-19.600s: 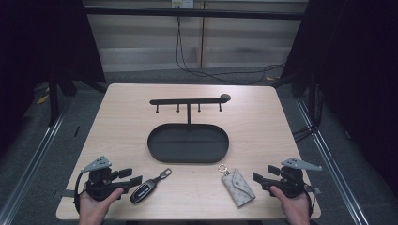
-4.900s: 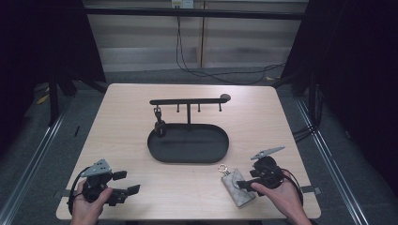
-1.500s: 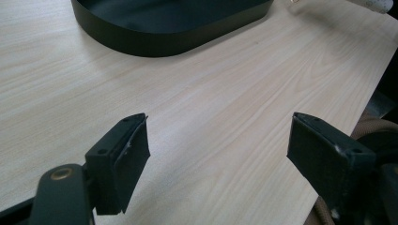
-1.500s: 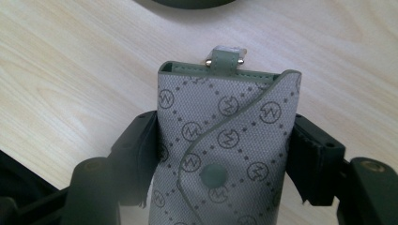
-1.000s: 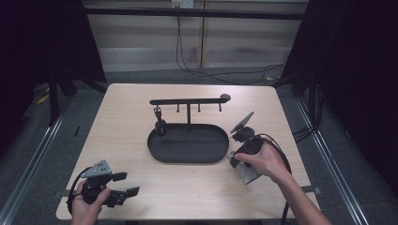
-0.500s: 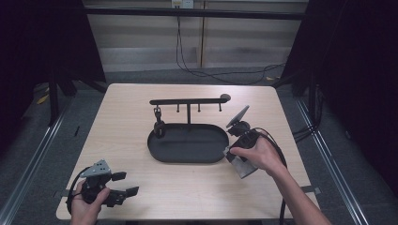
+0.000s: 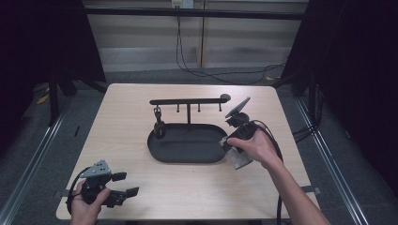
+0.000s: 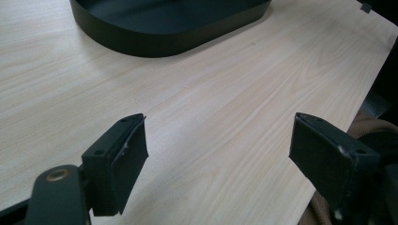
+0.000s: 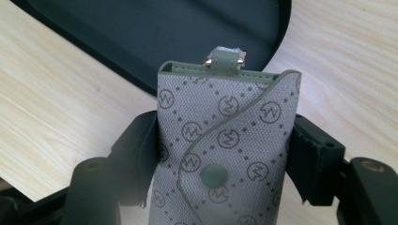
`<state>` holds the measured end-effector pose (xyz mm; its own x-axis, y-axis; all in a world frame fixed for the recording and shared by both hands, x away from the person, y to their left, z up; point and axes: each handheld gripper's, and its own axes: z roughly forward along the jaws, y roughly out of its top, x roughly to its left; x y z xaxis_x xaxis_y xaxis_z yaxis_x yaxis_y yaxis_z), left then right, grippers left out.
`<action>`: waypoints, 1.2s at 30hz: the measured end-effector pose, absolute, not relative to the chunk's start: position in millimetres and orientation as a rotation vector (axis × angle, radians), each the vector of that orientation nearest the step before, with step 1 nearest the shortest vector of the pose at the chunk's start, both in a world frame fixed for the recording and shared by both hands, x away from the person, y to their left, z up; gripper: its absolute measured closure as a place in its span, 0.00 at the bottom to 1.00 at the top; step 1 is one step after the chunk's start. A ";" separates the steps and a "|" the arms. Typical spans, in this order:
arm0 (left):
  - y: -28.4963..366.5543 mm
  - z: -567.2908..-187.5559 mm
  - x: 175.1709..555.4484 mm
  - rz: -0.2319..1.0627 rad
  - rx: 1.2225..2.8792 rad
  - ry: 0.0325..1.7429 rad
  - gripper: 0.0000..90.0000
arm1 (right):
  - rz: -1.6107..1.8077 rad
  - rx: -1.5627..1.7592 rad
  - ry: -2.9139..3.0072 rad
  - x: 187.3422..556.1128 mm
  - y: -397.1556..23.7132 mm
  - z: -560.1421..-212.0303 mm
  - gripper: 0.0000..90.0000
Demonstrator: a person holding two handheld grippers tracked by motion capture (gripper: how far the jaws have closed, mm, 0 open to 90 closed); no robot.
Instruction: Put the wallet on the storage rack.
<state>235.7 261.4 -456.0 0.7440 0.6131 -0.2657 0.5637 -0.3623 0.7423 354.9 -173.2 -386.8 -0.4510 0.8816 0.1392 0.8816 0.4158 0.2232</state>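
Broadly, a light wood table (image 7: 141, 140) is seen from the high view, w/ dark floor around it. At its centre a black oval tray (image 7: 187, 150) is set, and just behind the tray a black rack w/ hooks (image 7: 187, 101) stands; a small dark key item (image 7: 158, 125) is hung from the rack's left hook, reaching down to the tray's left end.

At the tray's right end the right tool (image 7: 233, 145) is held by the person's right hand (image 7: 253, 147), forearm coming in from the bottom right, cable looped beside the wrist. Its jaws are closed on a grey key pouch (image 9: 225, 150): in the right gripper view both black pads are pressed against the pouch's sides. The pouch is carried upright between them, patterned w/ small round logos and dots, flap w/ a round snap facing the camera, a green tab w/ metal ring at its top. That top end is seen over the tray's rim (image 9: 141, 84); in the high view the pouch (image 7: 240, 161) is seen just under the hand, at the tray's right edge, above the table.

At the near left corner the left tool (image 7: 123, 184) is held low by the left hand (image 7: 87, 206), well apart from the tray. Its jaws are spread wide w/ nothing between them; in the left gripper view bare table (image 8: 211, 108) is seen between the pads, the tray wall (image 8: 164, 37) farther off.
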 end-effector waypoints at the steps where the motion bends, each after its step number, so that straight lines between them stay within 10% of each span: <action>1: 261.1 -456.3 235.8 0.067 2.051 0.887 0.21 | -0.428 -1.648 -2.640 356.2 -173.9 -387.3 0.36; 36: 261.1 -456.4 237.6 0.069 2.057 0.894 0.21 | -0.765 -1.785 -2.428 390.3 -175.3 -404.8 0.37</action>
<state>237.6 261.1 -456.4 0.7406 0.6170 -0.2661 0.5692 -0.3657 0.7364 390.3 -175.3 -404.8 -0.3403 0.8884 0.3082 0.9045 0.2197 0.3655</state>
